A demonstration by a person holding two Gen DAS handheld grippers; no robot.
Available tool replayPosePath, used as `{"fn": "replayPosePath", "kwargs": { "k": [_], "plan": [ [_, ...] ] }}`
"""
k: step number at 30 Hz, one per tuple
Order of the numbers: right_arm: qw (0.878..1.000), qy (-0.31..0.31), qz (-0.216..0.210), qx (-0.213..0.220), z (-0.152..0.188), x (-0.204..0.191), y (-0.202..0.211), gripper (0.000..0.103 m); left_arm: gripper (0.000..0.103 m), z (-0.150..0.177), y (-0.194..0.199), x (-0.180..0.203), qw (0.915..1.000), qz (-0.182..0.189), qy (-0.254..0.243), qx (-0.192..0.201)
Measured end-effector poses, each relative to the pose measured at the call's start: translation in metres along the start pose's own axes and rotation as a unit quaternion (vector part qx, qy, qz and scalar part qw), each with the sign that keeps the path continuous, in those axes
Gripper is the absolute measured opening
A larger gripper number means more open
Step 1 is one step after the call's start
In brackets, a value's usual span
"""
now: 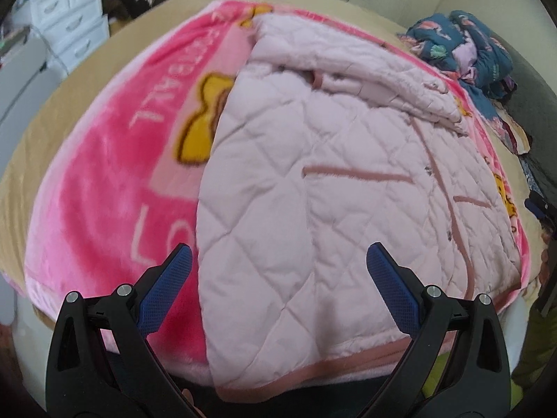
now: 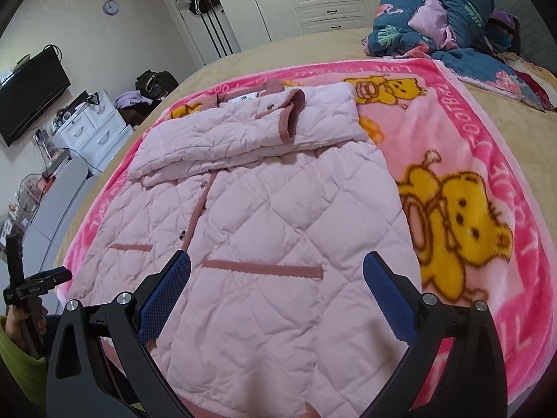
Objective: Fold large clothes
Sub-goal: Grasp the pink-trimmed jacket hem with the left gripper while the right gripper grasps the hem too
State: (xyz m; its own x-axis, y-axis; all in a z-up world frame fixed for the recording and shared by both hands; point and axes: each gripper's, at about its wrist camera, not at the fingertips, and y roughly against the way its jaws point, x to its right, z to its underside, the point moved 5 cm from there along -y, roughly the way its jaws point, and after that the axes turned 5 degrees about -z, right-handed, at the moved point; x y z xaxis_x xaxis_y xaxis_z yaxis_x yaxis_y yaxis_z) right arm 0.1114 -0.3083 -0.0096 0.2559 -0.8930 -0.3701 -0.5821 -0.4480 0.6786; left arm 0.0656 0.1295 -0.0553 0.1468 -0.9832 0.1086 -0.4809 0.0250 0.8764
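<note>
**Quilted coat spread on the bed, both grippers held wide above its hem**

A pale pink quilted coat with dusty-rose trim (image 2: 264, 216) lies flat on a bright pink fleece blanket printed with yellow bears (image 2: 463, 209), which covers a tan bed (image 2: 278, 48). Both sleeves are folded across the chest, at the end far from the grippers.

The left gripper (image 1: 278, 271) hovers over the coat's lower left edge, its blue-padded jaws spread wide and holding nothing; the hem runs just below it. The right gripper (image 2: 276, 278) is equally wide and empty, poised above the lower front, with a trimmed pocket slit (image 2: 261, 267) between its fingers.

Far ahead and to the right sits a heap of dark blue patterned bedding (image 2: 445, 17).
</note>
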Motion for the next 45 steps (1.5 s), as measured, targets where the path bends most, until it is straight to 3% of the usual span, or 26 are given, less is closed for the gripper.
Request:
{"fn": "replayPosePath", "kwargs": {
  "k": [6,13,19,27,29,34,45],
  "plan": [
    [1.000,-0.006,0.000,-0.002,0.006,0.008,0.004,0.099,0.094,0.021,-0.022,-0.003,0.9973,0.010,0.003,-0.072],
    [1.000,-0.017,0.001,-0.023,0.023,0.019,0.001,0.099,0.094,0.039,-0.028,0.004,0.9930,0.037,-0.011,-0.112],
    [0.998,-0.031,0.002,-0.046,0.040,0.030,-0.004,0.099,0.094,0.042,-0.042,0.000,0.9868,0.058,0.021,-0.150],
    [0.997,-0.036,0.010,-0.068,0.059,0.045,-0.001,0.099,0.093,0.045,-0.052,0.012,0.9853,0.033,-0.010,-0.167],
    [0.997,-0.040,0.011,-0.070,0.063,0.050,0.001,0.099,0.089,0.046,-0.050,0.019,0.9857,0.029,-0.033,-0.163],
    [0.996,-0.039,0.006,-0.086,0.072,0.056,0.007,0.099,0.062,0.047,-0.043,0.029,0.9886,0.028,-0.056,-0.136],
    [0.984,-0.054,-0.019,-0.166,0.106,0.066,0.007,0.099,0.043,0.044,-0.033,0.017,0.9907,0.058,-0.040,-0.116]
  ]
}}
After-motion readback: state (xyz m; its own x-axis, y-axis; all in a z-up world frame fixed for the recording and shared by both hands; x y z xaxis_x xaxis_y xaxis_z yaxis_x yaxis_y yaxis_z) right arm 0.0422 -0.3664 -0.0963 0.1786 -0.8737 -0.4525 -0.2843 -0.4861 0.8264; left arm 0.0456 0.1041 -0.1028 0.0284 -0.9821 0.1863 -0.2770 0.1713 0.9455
